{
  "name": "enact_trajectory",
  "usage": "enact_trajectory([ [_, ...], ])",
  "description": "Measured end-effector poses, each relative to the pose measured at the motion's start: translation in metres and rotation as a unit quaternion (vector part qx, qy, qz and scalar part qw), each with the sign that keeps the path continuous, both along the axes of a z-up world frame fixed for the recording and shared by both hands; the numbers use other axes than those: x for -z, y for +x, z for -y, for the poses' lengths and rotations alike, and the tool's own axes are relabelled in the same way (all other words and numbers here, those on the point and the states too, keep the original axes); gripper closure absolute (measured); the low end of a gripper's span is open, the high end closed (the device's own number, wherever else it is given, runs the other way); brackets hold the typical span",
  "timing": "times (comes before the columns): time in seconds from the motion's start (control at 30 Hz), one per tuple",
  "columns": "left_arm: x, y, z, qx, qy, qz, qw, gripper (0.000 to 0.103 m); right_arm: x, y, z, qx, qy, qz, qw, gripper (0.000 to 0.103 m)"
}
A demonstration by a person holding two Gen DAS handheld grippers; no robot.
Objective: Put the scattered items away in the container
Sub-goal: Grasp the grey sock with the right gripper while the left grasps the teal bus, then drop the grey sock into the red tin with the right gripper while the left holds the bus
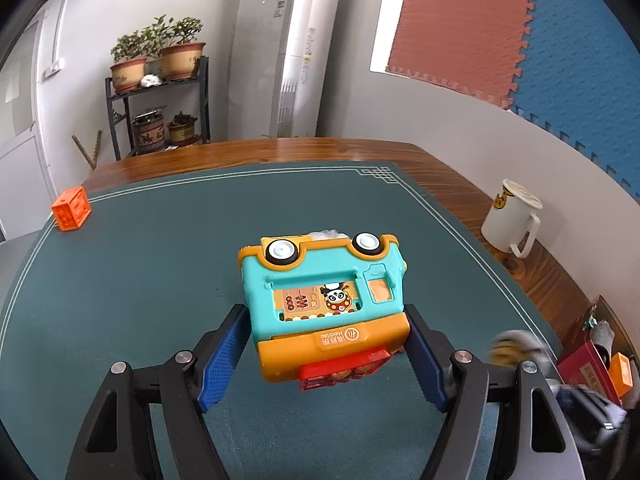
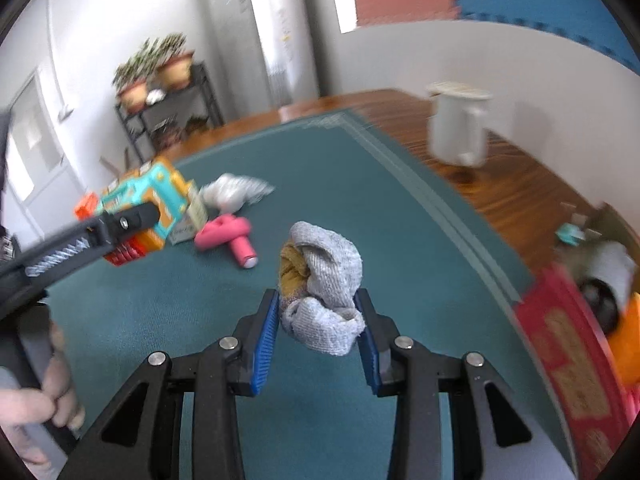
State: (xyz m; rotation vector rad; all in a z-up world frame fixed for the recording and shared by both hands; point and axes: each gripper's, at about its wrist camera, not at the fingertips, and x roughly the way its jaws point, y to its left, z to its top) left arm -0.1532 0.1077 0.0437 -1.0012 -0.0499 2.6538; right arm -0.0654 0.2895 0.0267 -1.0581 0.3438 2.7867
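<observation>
My left gripper (image 1: 326,344) is shut on a teal and orange toy bus (image 1: 322,300) and holds it above the green mat, wheels up. The bus also shows in the right wrist view (image 2: 148,208), held by the left gripper's arm. My right gripper (image 2: 318,316) is shut on a balled grey and mustard sock (image 2: 324,280) and holds it above the mat. The red container (image 2: 572,368) lies at the right, with an orange block and other items inside; it also shows in the left wrist view (image 1: 588,364).
An orange cube (image 1: 72,209) sits at the mat's far left corner. A pink toy (image 2: 232,240), a crumpled clear bag (image 2: 236,192) and a small carton (image 2: 192,220) lie on the mat. A white mug (image 1: 512,218) stands on the wooden table edge at the right.
</observation>
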Motion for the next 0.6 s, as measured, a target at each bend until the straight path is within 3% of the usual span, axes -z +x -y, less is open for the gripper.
enact_trajectory([
  [0.2,0.000,0.010,-0.011,0.021,-0.005,-0.002,0.9998,0.026,-0.021,0.076,-0.057,0.102,0.009,-0.026,0.994,0.062],
  [0.4,-0.005,0.026,-0.024,0.045,-0.008,-0.012,0.9989,0.026,-0.037,0.155,-0.103,0.209,0.058,-0.037,0.975,0.062],
  [0.6,-0.013,0.047,-0.044,0.073,-0.008,-0.018,0.9971,0.026,-0.040,0.193,-0.128,0.260,0.083,-0.028,0.962,0.062],
])
